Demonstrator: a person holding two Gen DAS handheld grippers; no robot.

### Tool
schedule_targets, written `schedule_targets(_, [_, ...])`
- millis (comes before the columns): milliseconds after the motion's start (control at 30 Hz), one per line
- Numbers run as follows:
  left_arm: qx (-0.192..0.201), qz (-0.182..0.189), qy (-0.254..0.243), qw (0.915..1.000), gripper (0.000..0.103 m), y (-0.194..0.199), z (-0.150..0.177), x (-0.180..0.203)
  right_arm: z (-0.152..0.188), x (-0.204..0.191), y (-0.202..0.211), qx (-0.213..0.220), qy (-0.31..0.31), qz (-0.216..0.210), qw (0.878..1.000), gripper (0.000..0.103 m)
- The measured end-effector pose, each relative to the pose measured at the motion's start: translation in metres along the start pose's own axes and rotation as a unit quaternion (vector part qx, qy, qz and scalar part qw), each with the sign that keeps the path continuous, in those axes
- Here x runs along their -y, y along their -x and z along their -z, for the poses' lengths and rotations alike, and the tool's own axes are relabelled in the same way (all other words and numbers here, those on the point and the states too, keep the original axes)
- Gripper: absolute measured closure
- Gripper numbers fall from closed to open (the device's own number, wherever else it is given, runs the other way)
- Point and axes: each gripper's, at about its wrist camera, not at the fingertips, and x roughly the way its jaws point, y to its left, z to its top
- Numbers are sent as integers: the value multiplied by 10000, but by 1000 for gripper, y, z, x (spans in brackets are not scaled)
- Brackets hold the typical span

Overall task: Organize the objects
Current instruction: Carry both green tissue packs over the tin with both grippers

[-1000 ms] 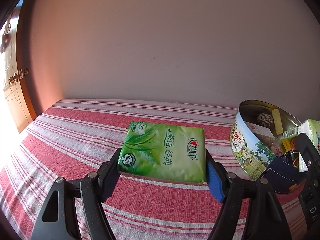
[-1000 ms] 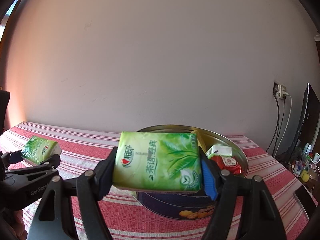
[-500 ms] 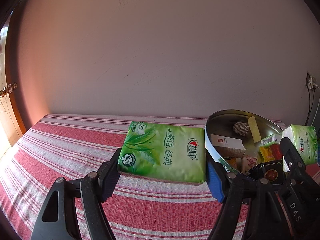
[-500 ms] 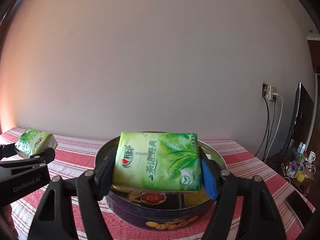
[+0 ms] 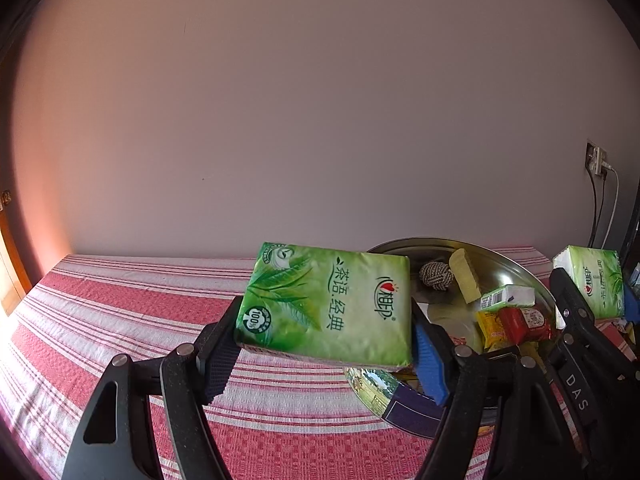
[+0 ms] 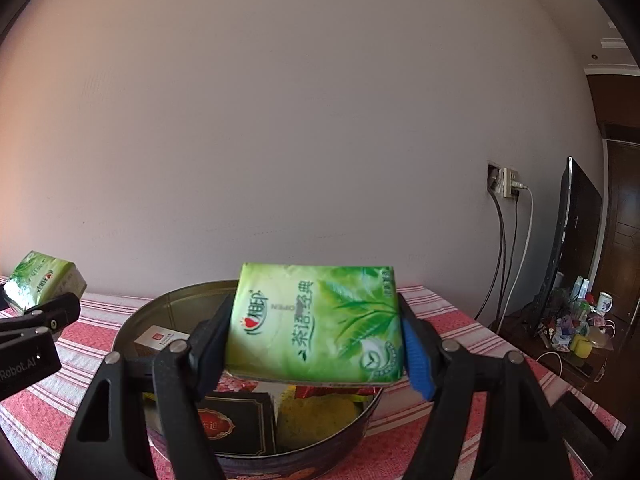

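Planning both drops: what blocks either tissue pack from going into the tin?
No lid covers the round tin. It is nearly full, so the right tissue pack and the left tissue pack must land on its contents.

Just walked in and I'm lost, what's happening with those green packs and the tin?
A person is tidying with two handheld tongs. The left tongs grip one green tissue pack, held beside the round tin. The right tongs hold a second green tissue pack above the tin, which already contains snacks and small boxes.
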Motion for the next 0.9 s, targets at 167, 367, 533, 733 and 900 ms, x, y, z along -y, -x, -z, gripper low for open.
schedule_targets(167, [-47,114,0,9999,27,-7,-1,13,-4,15,-14,27,-9,161,9999,29])
schedule_targets(367, [-73,222,-25,9997,27,-15,-3,28,-5,25,-24,42,44,310,9995,29])
schedule_targets(533, [-76,286,-68,9995,27,-20,-4,39,-8,37,-24,50,68,436,9990,29])
schedule_targets(733, [-139,377,-84,9992,27,-30,-8,51,-10,47,-32,37,112,579,9983,29])
schedule_targets(900, [-259,419,-138,9987,27,-41,-12,64,-10,50,-48,-13,166,661,9977,29])
